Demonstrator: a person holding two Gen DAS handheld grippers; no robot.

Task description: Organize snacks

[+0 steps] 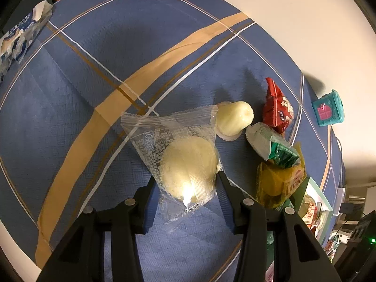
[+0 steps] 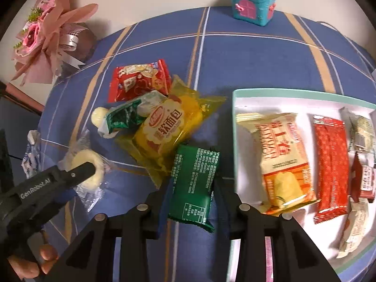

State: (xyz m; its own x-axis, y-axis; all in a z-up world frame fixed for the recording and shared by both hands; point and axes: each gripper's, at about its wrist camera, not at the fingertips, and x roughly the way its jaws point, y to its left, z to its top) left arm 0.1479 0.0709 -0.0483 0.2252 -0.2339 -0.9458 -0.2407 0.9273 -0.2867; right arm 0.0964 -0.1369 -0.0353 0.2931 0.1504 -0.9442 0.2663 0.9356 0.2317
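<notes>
Right hand-held gripper is clamped on a green snack packet, jaws pressing its two long edges near the lower half, so the packet's long axis runs straight out ahead along the fingers. The white tray with the teal rim lies immediately to the right of that packet in the right wrist view, its near left wall just beside the gripper; already inside are a cream cracker pack and a red wafer pack, both lying with long axes roughly parallel to the held packet. So the coming move is likely a short sideways carry to the right over the rim, no big turn needed. Left hand-held gripper is closed on a clear-wrapped pale round cake, which rests low over the blue checked cloth on the desk; tray sits far to its right, past the loose pile with the yellow bread pack. Right hand is clearly nearer the tray; left is well apart from it.
</notes>
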